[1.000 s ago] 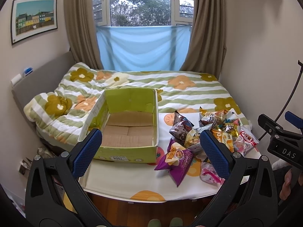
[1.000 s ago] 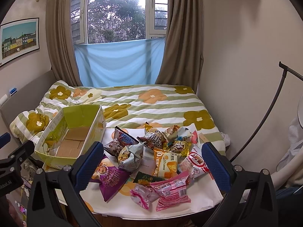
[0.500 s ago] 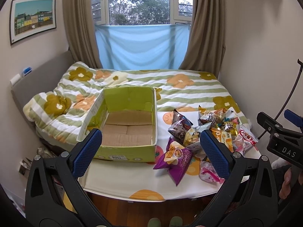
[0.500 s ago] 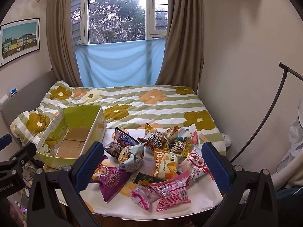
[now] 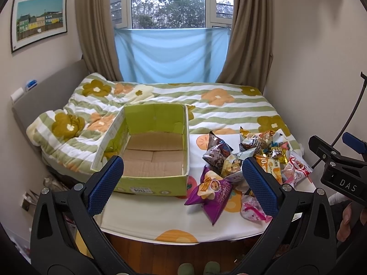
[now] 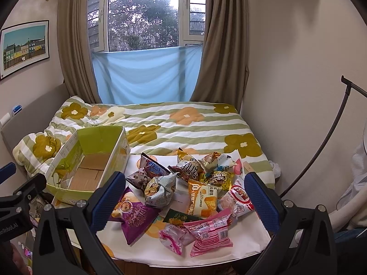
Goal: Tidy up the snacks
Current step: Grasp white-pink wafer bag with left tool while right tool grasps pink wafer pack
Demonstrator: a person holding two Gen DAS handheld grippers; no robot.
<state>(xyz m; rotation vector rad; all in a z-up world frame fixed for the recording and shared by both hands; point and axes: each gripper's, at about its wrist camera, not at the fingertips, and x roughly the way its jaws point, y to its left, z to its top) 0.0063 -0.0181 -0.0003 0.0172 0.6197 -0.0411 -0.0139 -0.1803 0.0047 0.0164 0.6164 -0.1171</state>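
Both grippers gape, empty. Purple foil snack bag (image 6: 135, 217) lies at the bed's near edge, beside green cardboard box (image 5: 158, 116), nearest left gripper (image 5: 181, 178); right gripper (image 6: 183, 197) faces the heap.

Both wrist cams bedward, shared box (image 5: 151, 158)

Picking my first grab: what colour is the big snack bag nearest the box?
Purple bag, with a yellow-orange picture on its front; clearest in the right wrist view.
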